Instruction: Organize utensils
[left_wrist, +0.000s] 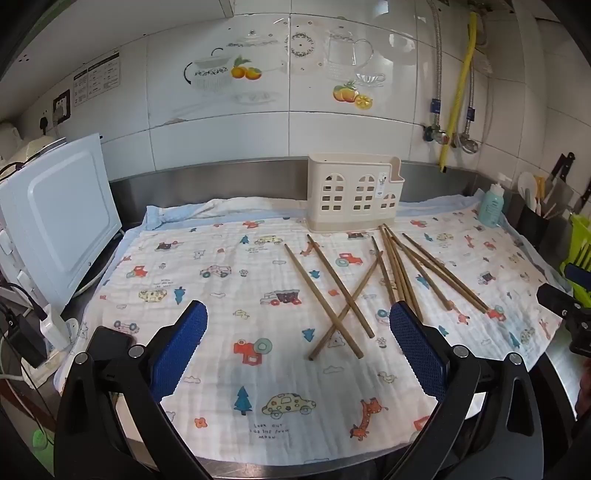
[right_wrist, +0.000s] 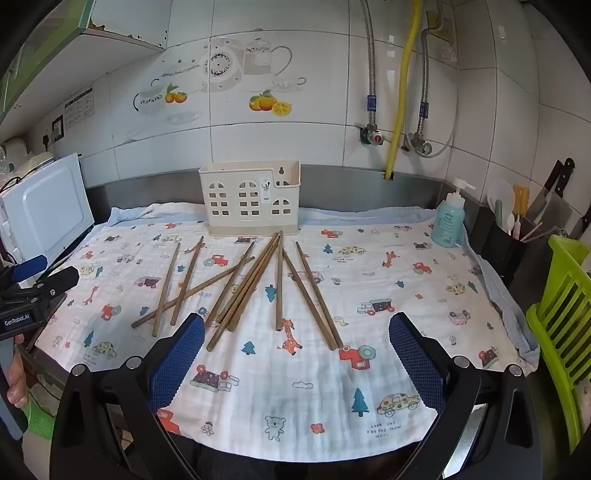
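Green rack (right_wrist: 561, 332) — cut off at right edge — contents unreadable.

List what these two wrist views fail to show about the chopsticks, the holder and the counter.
- Holder interior: both views face its front wall, so its contents are hidden.
- Chopsticks: exact count unclear; they overlap in a pile, and the left gripper's finger covers some ends.
- Label on the holder: too small to read.
- Green rack: cut off by the right wrist view's edge.
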